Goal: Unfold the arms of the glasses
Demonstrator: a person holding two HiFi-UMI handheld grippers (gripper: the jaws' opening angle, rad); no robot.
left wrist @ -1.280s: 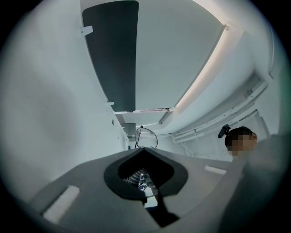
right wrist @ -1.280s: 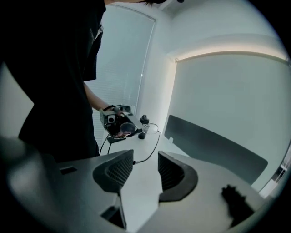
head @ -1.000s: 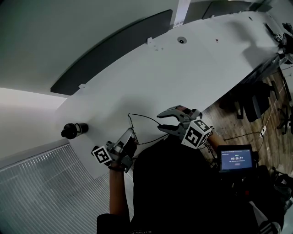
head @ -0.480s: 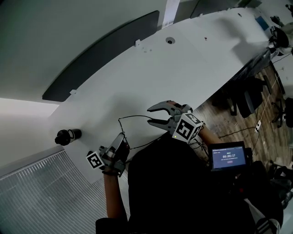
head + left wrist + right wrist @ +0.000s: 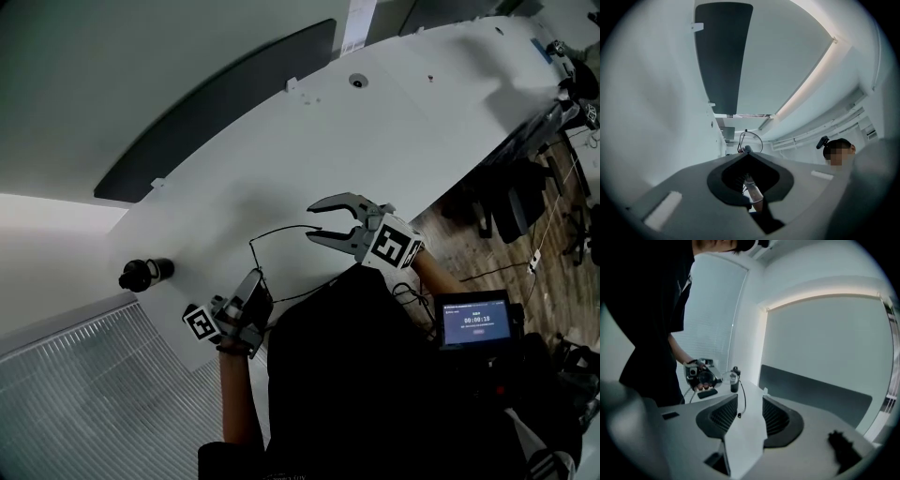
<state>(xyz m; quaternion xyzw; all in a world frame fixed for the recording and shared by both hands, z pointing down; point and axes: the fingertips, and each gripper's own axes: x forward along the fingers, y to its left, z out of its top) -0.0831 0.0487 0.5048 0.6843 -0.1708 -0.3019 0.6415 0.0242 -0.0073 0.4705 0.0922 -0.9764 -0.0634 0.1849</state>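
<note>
The left gripper (image 5: 258,279) is clamping its fingers shut on thin wire-framed glasses (image 5: 272,233), holding them above the white tabletop (image 5: 375,141). One slender arm is extending between the right gripper's (image 5: 317,220) parted fingers, ungripped.

glasses (image 5: 278,232): we count one
grippers: we count two, left gripper (image 5: 255,278) and right gripper (image 5: 311,222)
black canister (image 5: 145,274): one
screen (image 5: 476,321): one
desk (image 5: 375,141): one
</note>
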